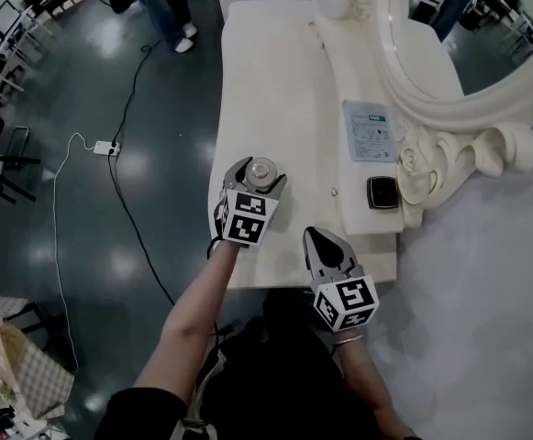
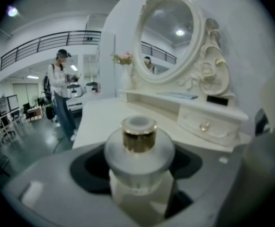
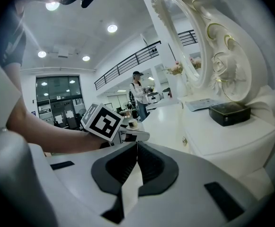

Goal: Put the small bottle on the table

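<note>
A small bottle (image 1: 262, 169) with a frosted round cap and a gold collar (image 2: 139, 137) stands upright between the jaws of my left gripper (image 1: 259, 176), which is shut on it. It hangs over the front left part of the cream dressing table (image 1: 271, 81); I cannot tell whether its base touches the top. My right gripper (image 1: 313, 236) is to the right, near the table's front edge, with its jaws shut together (image 3: 137, 144) and nothing in them. In the right gripper view the left gripper's marker cube (image 3: 102, 121) shows to the left.
A raised shelf at the table's right bears a leaflet (image 1: 369, 131) and a small black box (image 1: 383, 192); a drawer knob (image 1: 334, 192) sits below it. An ornate oval mirror (image 1: 449, 35) stands behind. A cable and power strip (image 1: 106, 148) lie on the floor, and a person (image 2: 61, 96) stands beyond.
</note>
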Motion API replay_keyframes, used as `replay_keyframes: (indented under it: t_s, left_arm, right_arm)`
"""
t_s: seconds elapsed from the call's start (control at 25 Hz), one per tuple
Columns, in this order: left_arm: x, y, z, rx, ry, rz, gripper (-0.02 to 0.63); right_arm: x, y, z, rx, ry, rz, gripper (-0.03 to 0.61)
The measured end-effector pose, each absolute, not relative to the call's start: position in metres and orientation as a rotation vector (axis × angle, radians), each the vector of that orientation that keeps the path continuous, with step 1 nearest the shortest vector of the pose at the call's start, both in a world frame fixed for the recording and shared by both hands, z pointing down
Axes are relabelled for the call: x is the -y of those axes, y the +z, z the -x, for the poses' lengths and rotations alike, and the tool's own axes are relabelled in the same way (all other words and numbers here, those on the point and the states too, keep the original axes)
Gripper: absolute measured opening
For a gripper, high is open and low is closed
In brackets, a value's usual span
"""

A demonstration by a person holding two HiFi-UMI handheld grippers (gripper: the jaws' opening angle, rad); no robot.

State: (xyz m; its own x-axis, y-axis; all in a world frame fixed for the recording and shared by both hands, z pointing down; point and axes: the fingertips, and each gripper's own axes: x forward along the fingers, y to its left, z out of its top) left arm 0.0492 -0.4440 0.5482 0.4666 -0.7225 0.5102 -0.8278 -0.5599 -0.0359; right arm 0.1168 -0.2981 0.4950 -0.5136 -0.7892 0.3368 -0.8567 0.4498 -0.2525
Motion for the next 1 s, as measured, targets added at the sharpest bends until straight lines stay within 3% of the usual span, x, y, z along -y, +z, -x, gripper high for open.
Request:
replay_keyframes:
  t_s: [1.0]
  left_arm:
    - [0.449,0.546,-0.05,1.354,0.658,-2.486,0.355]
  right_arm:
    - [0.296,0.493,-0.114,2.523,0.582,-1.447,0.005]
